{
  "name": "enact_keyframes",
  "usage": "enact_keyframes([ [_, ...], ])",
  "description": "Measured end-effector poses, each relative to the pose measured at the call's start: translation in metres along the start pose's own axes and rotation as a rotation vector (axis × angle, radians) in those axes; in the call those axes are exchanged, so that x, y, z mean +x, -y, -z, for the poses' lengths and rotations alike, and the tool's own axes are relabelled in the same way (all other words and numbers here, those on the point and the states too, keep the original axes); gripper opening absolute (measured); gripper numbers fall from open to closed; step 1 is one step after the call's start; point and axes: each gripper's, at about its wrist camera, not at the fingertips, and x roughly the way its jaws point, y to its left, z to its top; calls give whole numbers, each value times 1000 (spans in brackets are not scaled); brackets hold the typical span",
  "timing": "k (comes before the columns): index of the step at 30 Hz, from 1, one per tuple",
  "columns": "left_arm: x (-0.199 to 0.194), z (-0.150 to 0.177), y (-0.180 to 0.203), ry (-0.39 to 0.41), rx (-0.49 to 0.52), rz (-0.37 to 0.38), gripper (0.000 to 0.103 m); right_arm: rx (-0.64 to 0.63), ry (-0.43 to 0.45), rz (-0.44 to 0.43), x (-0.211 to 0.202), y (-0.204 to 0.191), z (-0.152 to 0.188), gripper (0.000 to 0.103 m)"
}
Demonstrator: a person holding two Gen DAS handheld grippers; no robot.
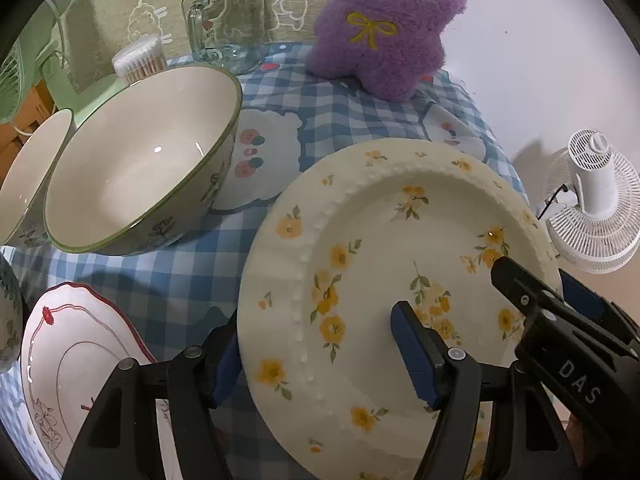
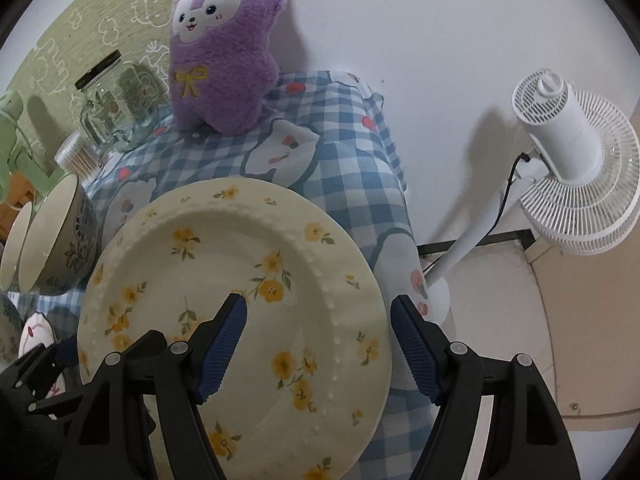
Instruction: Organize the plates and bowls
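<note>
Resting on the checked tablecloth point(image 1: 192, 276), yellow-flowered plate point(image 1: 384, 280) sits right of the green-rimmed bowl point(image 1: 136, 164). Left gripper point(image 1: 316, 356) straddles its left rim, right gripper point(image 2: 320, 350) its right rim; both spread, pads not pressing.

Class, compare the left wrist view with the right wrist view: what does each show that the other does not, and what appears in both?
Only the left wrist view shows the insides of the two green-rimmed bowls and most of the red-rimmed plate. Only the right wrist view shows the fan's pole and base on the floor. Both show the yellow-flowered plate, the purple plush toy, the glass jar, the white fan and the blue checked tablecloth.
</note>
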Motion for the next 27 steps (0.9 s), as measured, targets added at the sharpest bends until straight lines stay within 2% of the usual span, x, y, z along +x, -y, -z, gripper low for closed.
enact_keyframes([
  [4,1,0,0,3,2,-4,72,31,-39,-22,9,0,-2,77],
  [6,0,1,1,3,2,-5,72,34,-40,0,9,-2,-2,76],
  [10,0,1,1,14,3,-6,71,40,-46,43,9,-2,-2,67],
  [11,0,1,1,19,-3,-9,70,41,-45,54,8,-1,-2,62],
  [14,-3,-1,-7,24,-63,-3,59,26,-45,60,6,1,0,58],
  [19,-4,-4,-6,35,-32,-14,58,44,-42,55,4,3,1,54],
  [27,-6,-5,-9,41,-44,-14,55,57,-39,57,0,5,2,50],
])
